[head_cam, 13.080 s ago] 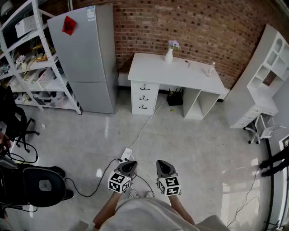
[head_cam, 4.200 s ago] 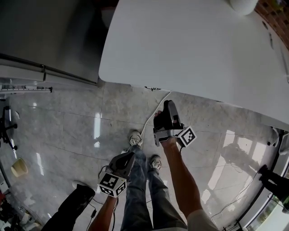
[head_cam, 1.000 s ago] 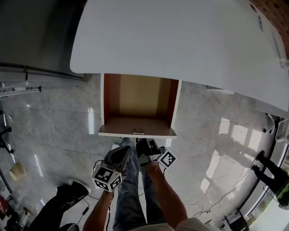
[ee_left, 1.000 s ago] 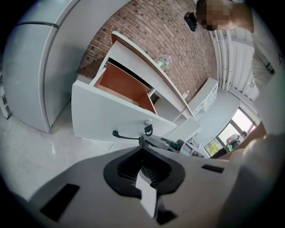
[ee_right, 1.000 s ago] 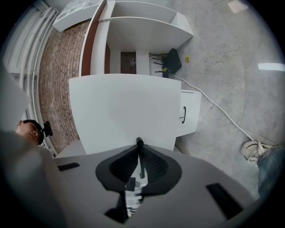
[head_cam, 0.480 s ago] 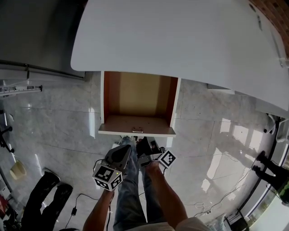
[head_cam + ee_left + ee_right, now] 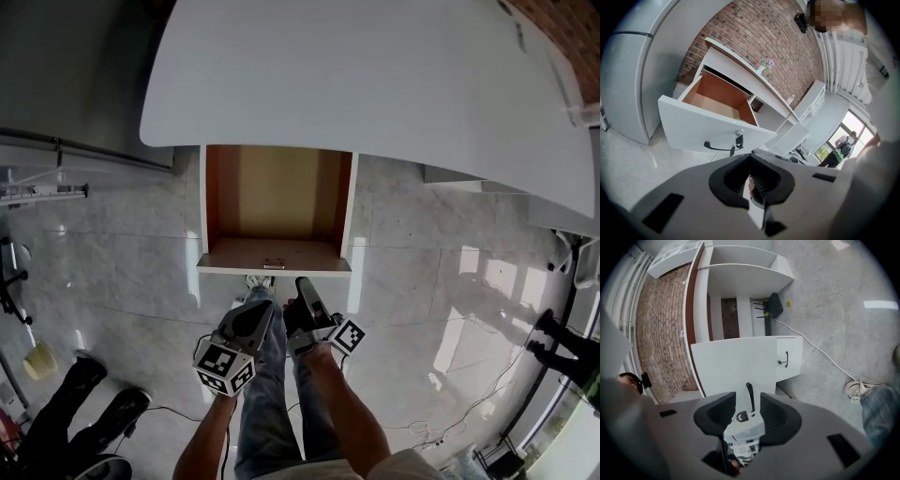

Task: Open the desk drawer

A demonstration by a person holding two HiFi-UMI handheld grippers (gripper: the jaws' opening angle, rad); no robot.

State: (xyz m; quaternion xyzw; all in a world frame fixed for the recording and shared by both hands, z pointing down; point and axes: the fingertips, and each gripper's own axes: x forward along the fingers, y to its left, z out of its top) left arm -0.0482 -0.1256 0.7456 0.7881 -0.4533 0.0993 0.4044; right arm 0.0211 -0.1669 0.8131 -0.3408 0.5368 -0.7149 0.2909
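Observation:
The top desk drawer (image 7: 272, 202) stands pulled out from under the white desk top (image 7: 375, 84), its brown inside bare. Its white front (image 7: 736, 362) carries a black handle (image 7: 749, 392) and a key (image 7: 742, 416). My right gripper (image 7: 747, 402) faces that front. Its jaws have just been opening and now stand apart. The handle shows in the gap and the pads do not press on it. In the head view the right gripper (image 7: 302, 284) sits just short of the drawer front. My left gripper (image 7: 253, 314) hangs beside it, shut and holding nothing, and sees the handle (image 7: 719, 148) from the left.
A grey refrigerator (image 7: 623, 84) stands left of the desk. Two lower drawers (image 7: 790, 357) sit under the open one. A white cable (image 7: 820, 352) runs over the floor to a black box under the desk. A bystander's legs (image 7: 84, 412) are at the lower left.
My right gripper has shifted a little in front of the drawer front, and the drawer stays pulled out. The bystander's legs at the lower left have moved. The left gripper has kept still.

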